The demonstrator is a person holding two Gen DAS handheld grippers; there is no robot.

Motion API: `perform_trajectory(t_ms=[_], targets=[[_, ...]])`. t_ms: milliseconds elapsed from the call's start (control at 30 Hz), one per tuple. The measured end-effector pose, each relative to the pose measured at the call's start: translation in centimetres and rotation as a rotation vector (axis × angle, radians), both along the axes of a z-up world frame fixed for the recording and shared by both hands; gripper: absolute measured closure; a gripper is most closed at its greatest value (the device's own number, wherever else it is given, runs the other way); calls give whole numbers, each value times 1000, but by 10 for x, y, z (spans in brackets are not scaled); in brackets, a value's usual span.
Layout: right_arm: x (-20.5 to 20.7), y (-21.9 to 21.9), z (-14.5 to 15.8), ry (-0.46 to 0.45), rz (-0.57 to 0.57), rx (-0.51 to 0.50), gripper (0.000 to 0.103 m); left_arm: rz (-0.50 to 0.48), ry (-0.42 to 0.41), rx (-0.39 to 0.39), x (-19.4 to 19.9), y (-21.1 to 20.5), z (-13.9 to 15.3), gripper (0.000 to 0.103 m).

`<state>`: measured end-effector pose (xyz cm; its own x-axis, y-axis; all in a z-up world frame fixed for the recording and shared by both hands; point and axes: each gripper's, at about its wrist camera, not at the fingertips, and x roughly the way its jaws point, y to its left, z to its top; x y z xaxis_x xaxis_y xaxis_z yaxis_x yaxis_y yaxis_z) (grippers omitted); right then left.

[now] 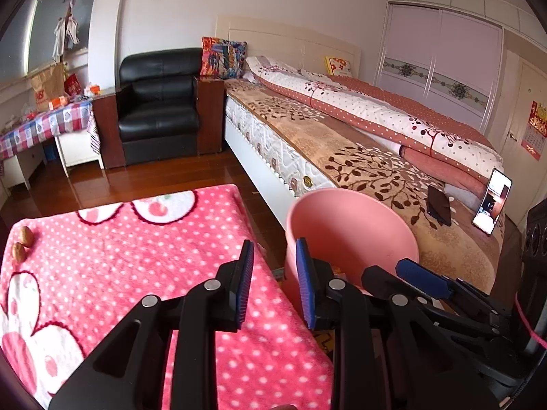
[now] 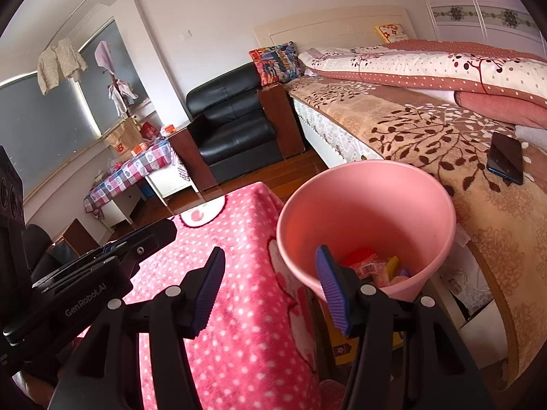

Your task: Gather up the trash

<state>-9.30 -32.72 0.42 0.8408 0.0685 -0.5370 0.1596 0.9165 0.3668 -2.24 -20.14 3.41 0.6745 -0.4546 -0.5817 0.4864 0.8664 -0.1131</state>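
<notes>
A pink bin [image 1: 348, 235] stands between the pink dotted table [image 1: 136, 256] and the bed; in the right wrist view the bin [image 2: 369, 212] holds several colourful wrappers [image 2: 376, 266]. Two walnuts [image 1: 22, 244] lie at the table's far left edge. My left gripper [image 1: 275, 280] is open and empty over the table's right edge, next to the bin. My right gripper [image 2: 270, 290] is open and empty, its right finger over the bin's near rim. The right gripper also shows in the left wrist view [image 1: 420, 278], at the bin's right.
The bed [image 1: 359, 157] runs along the right, with a dark phone [image 1: 439, 205] and a lit, propped phone [image 1: 492, 201] on it. A black armchair [image 1: 159, 102] and a checked side table [image 1: 44, 123] stand at the back. Wooden floor [image 1: 154, 177] lies between.
</notes>
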Motion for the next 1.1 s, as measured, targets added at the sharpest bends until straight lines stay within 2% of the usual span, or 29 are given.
perform_trajectory(t_ms=[500,1100], targets=[[-22,32,7,-11,22,-37,46,38,-45,-9,-25,28,2,78],[-37,92,17,-40,69,-84,46,116,-77,-41,-54,87,6,78]])
